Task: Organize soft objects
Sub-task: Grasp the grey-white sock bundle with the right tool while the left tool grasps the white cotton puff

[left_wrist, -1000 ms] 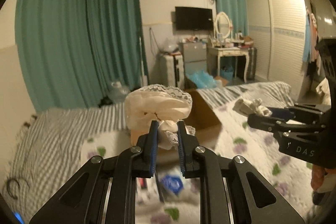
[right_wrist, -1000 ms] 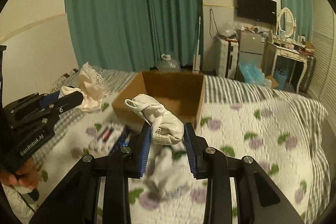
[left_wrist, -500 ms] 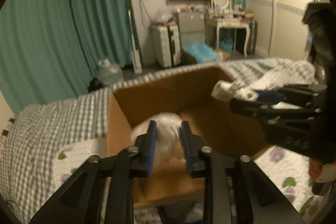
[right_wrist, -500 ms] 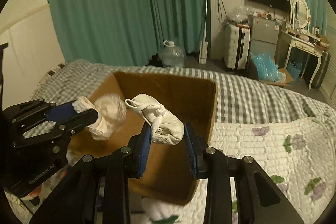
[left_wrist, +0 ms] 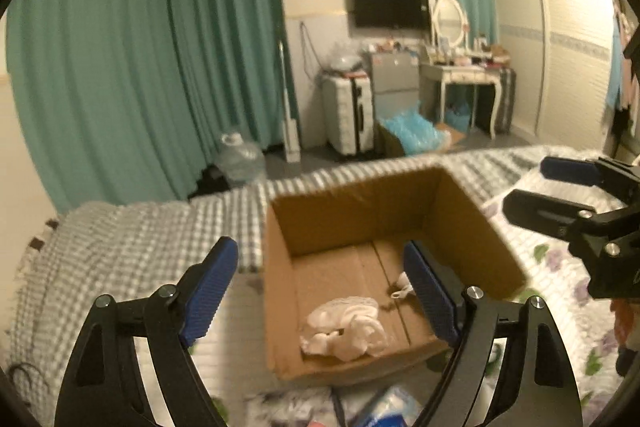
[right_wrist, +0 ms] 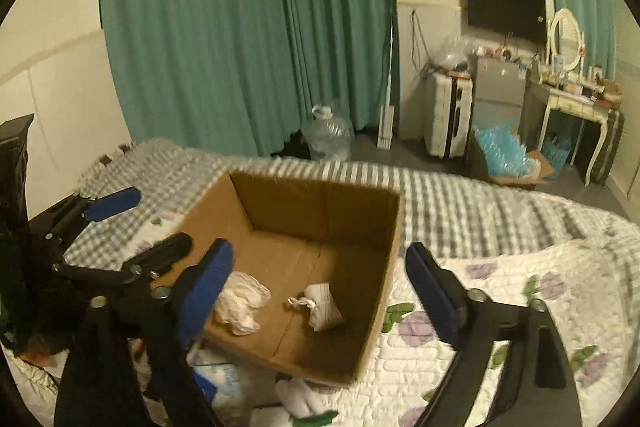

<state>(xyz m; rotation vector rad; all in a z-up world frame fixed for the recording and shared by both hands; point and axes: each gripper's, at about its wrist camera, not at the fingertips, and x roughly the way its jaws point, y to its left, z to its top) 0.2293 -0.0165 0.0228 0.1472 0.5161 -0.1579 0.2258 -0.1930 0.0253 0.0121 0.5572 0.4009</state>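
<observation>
1. Both grippers, left [left_wrist: 320,283] and right [right_wrist: 320,283], are held spread wide and empty above the box [right_wrist: 394,227].
2. The lace cloth [left_wrist: 344,327] and sock [right_wrist: 322,307] are seen lying inside; the drop looks done.
3. Next, loose items [right_wrist: 298,397] beside the box would need fetching.

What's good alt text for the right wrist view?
Open right gripper above a cardboard box on a bed, with a lacy cloth and a white sock inside. The open left gripper sits at left.
</observation>
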